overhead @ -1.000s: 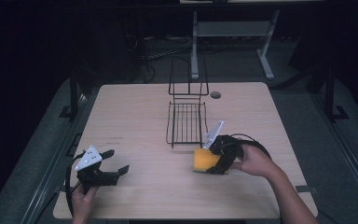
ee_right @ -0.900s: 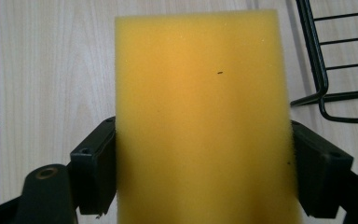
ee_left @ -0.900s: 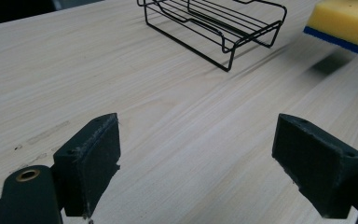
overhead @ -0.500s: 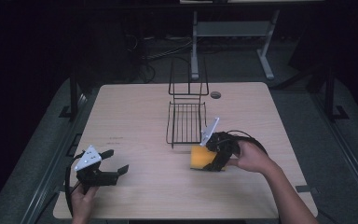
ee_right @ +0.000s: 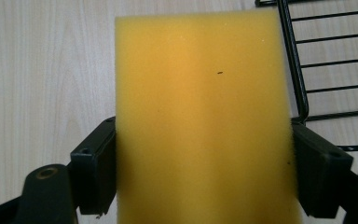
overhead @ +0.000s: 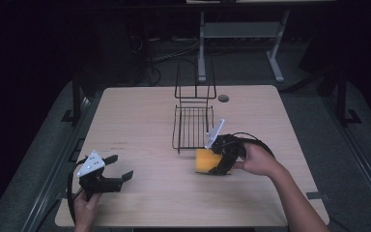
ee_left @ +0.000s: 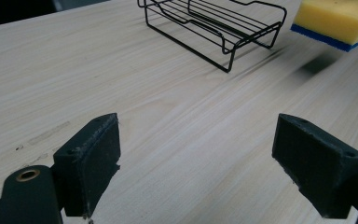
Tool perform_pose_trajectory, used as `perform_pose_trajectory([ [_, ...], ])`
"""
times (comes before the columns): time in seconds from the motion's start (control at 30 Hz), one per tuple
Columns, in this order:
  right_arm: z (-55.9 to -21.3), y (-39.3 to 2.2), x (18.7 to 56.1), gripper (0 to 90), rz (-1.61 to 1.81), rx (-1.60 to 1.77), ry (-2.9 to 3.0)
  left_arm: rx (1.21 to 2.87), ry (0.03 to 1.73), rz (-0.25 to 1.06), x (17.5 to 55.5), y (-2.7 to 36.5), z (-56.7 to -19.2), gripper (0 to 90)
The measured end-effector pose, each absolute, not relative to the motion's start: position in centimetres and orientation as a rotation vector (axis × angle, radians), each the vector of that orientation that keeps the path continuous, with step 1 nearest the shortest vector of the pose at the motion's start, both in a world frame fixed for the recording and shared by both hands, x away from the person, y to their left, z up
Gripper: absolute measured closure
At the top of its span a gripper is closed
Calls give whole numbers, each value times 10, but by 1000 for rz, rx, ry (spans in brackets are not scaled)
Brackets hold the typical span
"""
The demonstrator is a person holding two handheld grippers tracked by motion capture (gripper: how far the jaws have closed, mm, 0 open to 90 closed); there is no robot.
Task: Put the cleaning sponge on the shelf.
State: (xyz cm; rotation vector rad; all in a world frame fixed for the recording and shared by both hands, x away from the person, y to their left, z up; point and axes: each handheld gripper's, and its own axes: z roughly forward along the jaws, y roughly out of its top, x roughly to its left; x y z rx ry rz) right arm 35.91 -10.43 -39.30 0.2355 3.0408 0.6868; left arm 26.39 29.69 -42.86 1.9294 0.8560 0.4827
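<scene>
A yellow sponge (overhead: 206,160) with a blue underside (ee_left: 328,41) hangs just above the table, right of centre. My right gripper (overhead: 211,162) is shut on the sponge (ee_right: 203,116), one jaw pressing each long side. A black wire rack (overhead: 193,126) lies on the table just beyond and left of the sponge, and its near corner (ee_right: 303,84) sits close to the sponge's edge. Near the front left corner, my left gripper (overhead: 121,168) stands open over bare wood, its pads (ee_left: 89,163) wide apart with nothing between them. The rack (ee_left: 214,28) lies ahead of it.
The light wooden table (overhead: 140,116) has a round cable hole (overhead: 223,98) behind the rack. The rack's tall wire back (overhead: 195,82) stands upright at its far end. A metal stand (overhead: 241,34) stands on the dark floor beyond the table.
My right gripper has carried the sponge a little left and toward the rack's near corner. The left gripper has stayed put.
</scene>
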Motion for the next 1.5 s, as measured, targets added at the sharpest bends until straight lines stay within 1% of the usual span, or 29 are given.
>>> perform_pose_trajectory([
  [0.4,-386,-97,363,211,673,208,3041,1925,856,484,264,297,-428,146],
  [1.5,-381,-76,378,211,631,191,3067,1926,856,485,264,297,-428,146],
])
